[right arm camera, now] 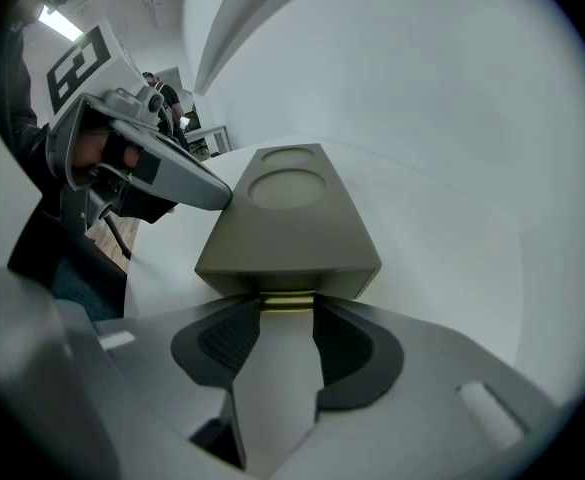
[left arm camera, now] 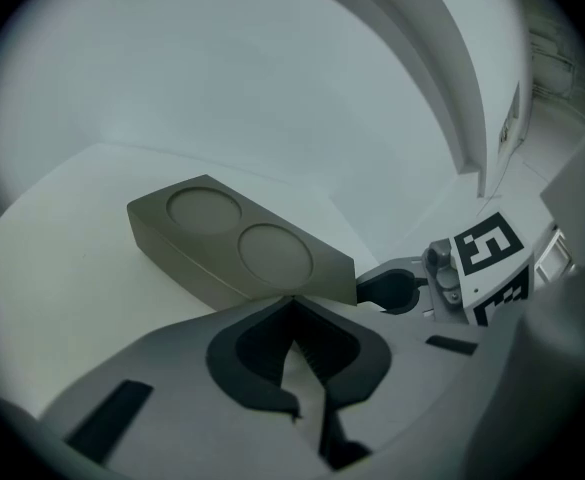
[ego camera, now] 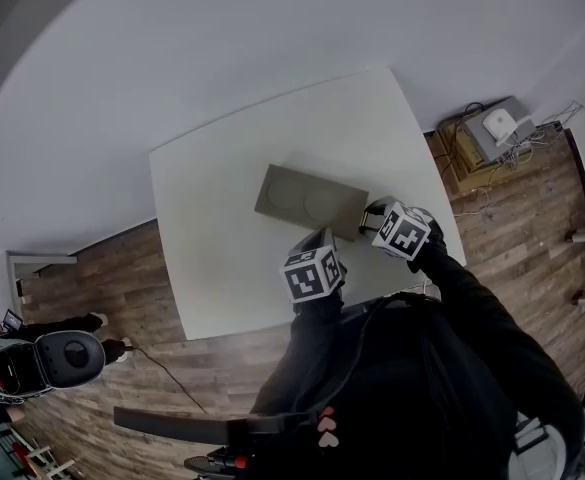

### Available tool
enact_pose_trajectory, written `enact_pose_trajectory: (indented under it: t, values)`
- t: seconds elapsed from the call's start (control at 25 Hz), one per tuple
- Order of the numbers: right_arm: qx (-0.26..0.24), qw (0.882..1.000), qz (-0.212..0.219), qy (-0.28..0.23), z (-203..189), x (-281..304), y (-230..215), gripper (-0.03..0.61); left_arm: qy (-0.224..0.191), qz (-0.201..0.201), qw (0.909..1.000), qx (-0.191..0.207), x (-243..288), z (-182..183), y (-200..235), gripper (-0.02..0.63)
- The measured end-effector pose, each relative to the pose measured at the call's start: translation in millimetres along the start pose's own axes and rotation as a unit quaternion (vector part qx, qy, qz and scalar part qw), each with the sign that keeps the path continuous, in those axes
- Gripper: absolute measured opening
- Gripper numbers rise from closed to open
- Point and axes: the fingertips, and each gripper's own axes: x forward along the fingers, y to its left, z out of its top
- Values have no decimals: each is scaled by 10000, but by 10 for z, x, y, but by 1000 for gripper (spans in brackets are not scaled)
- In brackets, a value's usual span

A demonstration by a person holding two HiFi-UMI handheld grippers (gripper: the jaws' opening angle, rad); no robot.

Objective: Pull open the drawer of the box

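Crowding box (ego camera: pixel 310 200): L hand-held gripper (left arm camera: pixel 294 303), R hand-held gripper (right arm camera: pixel 287 308).

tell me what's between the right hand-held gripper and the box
Only the box's brass-coloured handle, sitting right at the right hand-held gripper's jaw tips. The right gripper view shows it.
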Motion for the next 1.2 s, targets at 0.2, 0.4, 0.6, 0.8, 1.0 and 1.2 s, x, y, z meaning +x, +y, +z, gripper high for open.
enact_pose_trajectory:
  t: [0.2,0.4,0.6,0.8,1.0,1.2]
  values:
    - [39,9999,11,99,-66,-29,-20,162,48,18,9999,140,26,8,-10,-5]
    - [61,9999,19,133,-134,-66,-29,162,19,29,9999,107,34,22,-6,-5]
    - [47,9999,19,106,-137,-63,-53,163,50,-27,10000,-3,47,29,-17,-5]
    - [66,9999,10,133,-140,-74,-66,163,78,42,9998,155,58,42,-27,-5]
    - [54,10000,-11,73,-122,-35,-85,163,30,32,9998,172,71,50,-3,-5]
    - [47,9999,-47,100,-123,-57,15,163,-12,15,9999,153,-11,-5,19,-6]
